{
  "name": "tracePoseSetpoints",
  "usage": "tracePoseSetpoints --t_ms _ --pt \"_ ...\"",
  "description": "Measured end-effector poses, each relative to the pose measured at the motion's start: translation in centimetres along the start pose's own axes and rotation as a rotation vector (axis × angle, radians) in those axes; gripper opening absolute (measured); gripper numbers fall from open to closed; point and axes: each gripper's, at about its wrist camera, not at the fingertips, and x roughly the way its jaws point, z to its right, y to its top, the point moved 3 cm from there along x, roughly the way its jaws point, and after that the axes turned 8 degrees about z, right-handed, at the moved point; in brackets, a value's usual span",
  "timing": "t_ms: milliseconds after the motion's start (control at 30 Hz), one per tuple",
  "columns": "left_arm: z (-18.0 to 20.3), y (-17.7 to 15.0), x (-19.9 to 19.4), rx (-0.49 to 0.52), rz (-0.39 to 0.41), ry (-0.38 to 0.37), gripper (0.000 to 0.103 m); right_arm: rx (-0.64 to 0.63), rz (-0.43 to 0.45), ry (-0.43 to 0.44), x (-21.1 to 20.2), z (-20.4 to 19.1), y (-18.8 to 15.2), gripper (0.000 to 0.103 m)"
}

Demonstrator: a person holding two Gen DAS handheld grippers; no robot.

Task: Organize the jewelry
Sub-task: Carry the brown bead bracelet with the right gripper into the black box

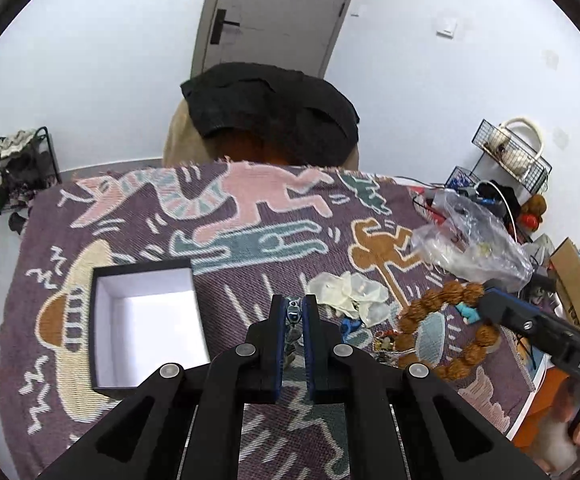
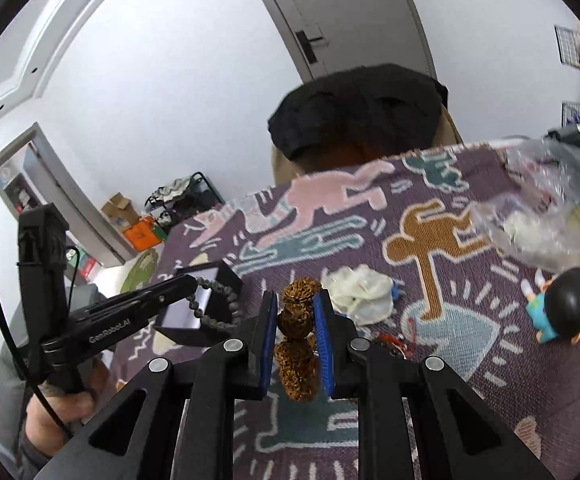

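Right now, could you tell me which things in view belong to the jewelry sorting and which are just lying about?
Job:
- open black box
- brown bead bracelet, in right gripper
- dark bead strand, in left gripper

Lying about:
- white gloves
- plastic bag
- toy figure

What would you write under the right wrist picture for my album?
Right gripper clamps a brown knobbly-bead bracelet above the patterned blanket, while the left gripper dangles a dark bead string near the black box.

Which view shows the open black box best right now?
Left wrist: the box sits in full view on the cloth, its white inside visible and empty. In the right wrist view the box is small and partly hidden by the left gripper and dark beads.
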Motion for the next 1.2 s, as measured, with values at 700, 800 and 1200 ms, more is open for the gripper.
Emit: tracePoseSetpoints --t_ms 700,800,1200 --pt "-9.5 0.6 -1.7 -0.137 0.018 0.072 0.01 -0.104 0.025 0.055 1.2 -8.2 3.1 0.02" --pt "-10.5 0.2 -1.0 -0.159 -0.021 0.072 0.037 -0.11 0.005 0.061 2.5 -9.1 2.7 0.02" --pt "-15.3 -0.7 -3.9 -0.173 0.075 0.146 0.091 -0.118 -0.063 0.105 8.3 -13.1 1.5 0.02"
